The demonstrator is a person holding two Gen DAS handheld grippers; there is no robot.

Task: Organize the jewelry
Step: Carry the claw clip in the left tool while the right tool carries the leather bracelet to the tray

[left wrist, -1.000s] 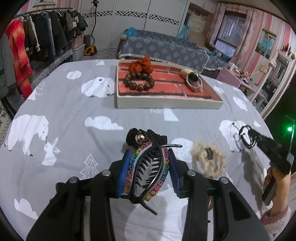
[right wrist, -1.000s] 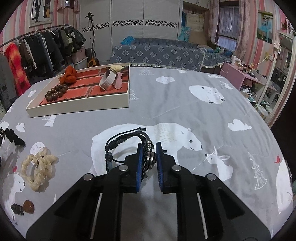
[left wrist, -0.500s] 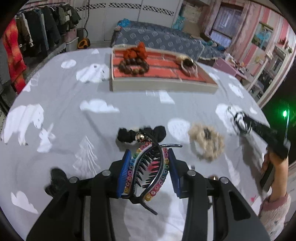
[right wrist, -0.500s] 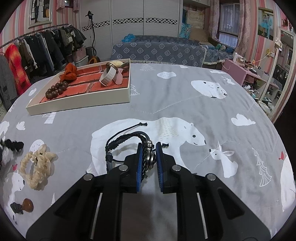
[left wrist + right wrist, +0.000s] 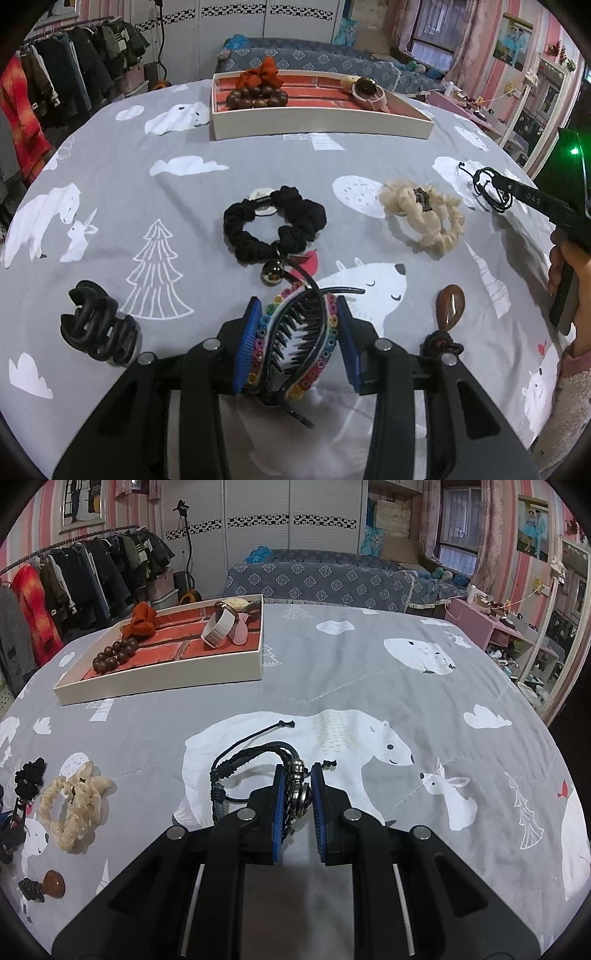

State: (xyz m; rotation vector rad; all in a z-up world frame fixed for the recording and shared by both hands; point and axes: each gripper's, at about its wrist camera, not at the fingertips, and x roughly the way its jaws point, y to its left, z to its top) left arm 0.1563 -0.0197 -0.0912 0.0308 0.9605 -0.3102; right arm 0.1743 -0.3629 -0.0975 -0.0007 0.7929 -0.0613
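Note:
My left gripper (image 5: 295,306) is shut on a black hair clip edged with rainbow beads (image 5: 295,343), held just above the grey bedspread. Ahead of it lie a black scrunchie with a metal ball (image 5: 275,225), a cream scrunchie (image 5: 424,214), a black claw clip (image 5: 98,328) and a brown teardrop hair tie (image 5: 448,306). My right gripper (image 5: 298,775) is shut on a black braided cord bracelet with a metal bead (image 5: 255,768); in the left wrist view the bracelet (image 5: 487,188) hangs from that gripper at the right. The white tray with a red brick-pattern floor (image 5: 321,125) holds wooden beads, an orange scrunchie and a watch.
A person's hand (image 5: 569,262) grips the right tool's handle at the right edge. The same tray (image 5: 162,675) sits at the far left in the right wrist view, with the cream scrunchie (image 5: 74,805) nearer. A clothes rack (image 5: 74,579) and a sofa (image 5: 317,579) stand beyond the bed.
My left gripper with the beaded clip has sunk and drawn back, so the scrunchies, claw clip and brown tie came into view. The right gripper and its bracelet stayed still.

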